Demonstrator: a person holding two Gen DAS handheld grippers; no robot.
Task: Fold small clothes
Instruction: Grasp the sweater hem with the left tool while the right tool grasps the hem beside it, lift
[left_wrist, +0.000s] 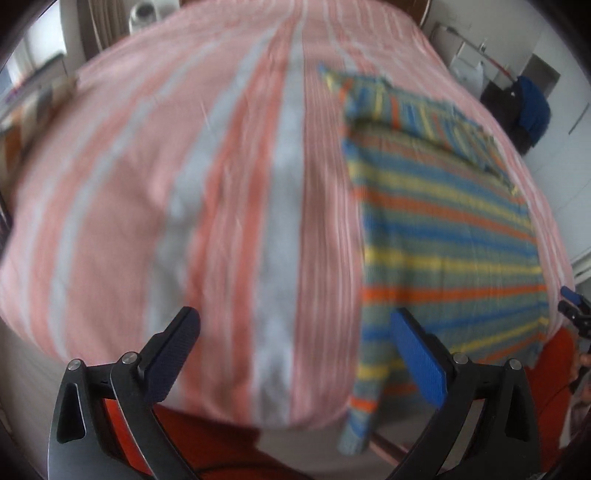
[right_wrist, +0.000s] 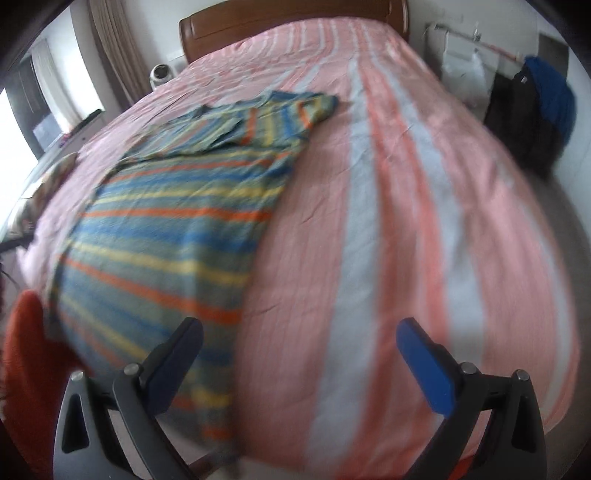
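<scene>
A small striped shirt (left_wrist: 443, 229) in blue, yellow, orange and grey lies spread on the bed, its top part folded over at the far end. Its lower hem hangs over the near edge of the bed. In the right wrist view the striped shirt (right_wrist: 173, 221) lies to the left. My left gripper (left_wrist: 295, 332) is open above the bed's near edge, with the shirt's hem beside its right finger. My right gripper (right_wrist: 299, 343) is open too, its left finger over the shirt's lower corner. Neither holds anything.
The bed (left_wrist: 147, 184) has a pink, orange and grey striped cover and a wooden headboard (right_wrist: 258, 33). An orange sleeve (right_wrist: 26, 343) shows at the left. Dark and blue clothes (right_wrist: 543, 110) hang by the wall at right. A white appliance (right_wrist: 160, 75) stands near the headboard.
</scene>
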